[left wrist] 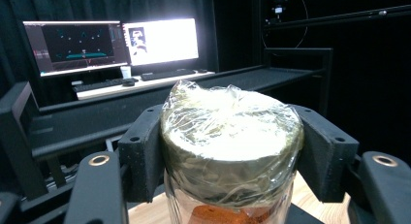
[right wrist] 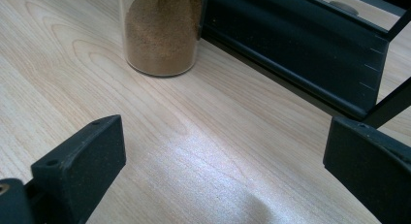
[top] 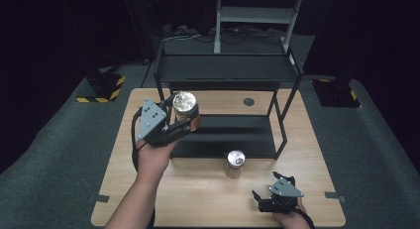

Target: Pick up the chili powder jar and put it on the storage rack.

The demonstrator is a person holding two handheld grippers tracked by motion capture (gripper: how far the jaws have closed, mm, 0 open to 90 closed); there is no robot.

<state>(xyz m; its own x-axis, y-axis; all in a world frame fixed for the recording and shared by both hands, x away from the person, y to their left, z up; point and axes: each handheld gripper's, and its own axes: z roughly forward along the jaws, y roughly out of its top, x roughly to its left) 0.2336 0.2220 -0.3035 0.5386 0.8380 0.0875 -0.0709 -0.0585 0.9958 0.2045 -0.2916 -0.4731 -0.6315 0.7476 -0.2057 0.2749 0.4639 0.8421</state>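
above the table's [top: 148, 199] left edge, the left gripper [top: 184, 121] clamps a foil-capped jar [top: 184, 108]; near the front-right corner, the right gripper [top: 265, 197] rests wide open, empty.

No legible text, label, brand or number anywhere. Beyond the left gripper [left wrist: 228, 151], two lit monitors [left wrist: 111, 44] with shapes and windows too small and blurred to read. On the jar [left wrist: 230, 136] between its jaws, clear wrap over the lid, no readable label. Ahead of the right gripper [right wrist: 218, 170], a second jar [right wrist: 162, 32] of brown powder, unlabelled on the side seen.
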